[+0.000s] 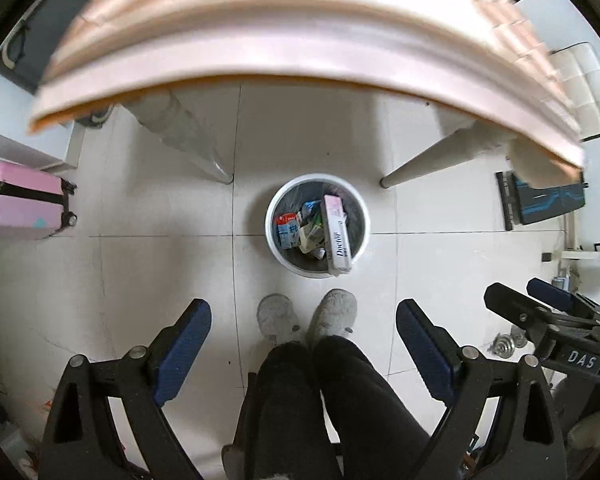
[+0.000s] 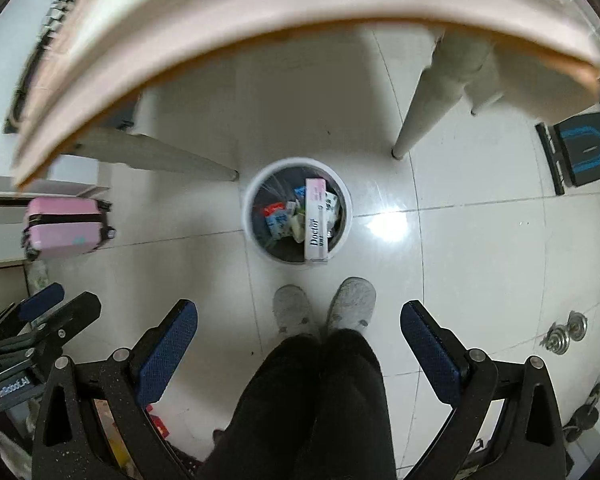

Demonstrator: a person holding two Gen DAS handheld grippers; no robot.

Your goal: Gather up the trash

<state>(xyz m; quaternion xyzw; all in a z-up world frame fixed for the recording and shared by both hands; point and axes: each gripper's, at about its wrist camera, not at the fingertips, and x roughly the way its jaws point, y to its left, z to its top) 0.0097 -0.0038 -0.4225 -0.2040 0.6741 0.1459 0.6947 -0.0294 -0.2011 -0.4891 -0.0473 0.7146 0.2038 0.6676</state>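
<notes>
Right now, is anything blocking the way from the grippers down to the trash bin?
Nothing visible does. The left gripper and right gripper hang open above bare floor, and the trash bin stands uncovered beyond the person's slippers.

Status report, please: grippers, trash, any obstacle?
Left gripper open, empty. Right gripper open, empty. Long box leaning in the trash bin with cartons. Table edge overhangs; bin itself unobstructed.

Pink hard-shell suitcase (image 1: 24, 200) on white tiled floor (image 1: 140, 272), left of pale wooden worktop (image 1: 284, 40); grey fluffy slippers (image 1: 334, 312) below.
</notes>
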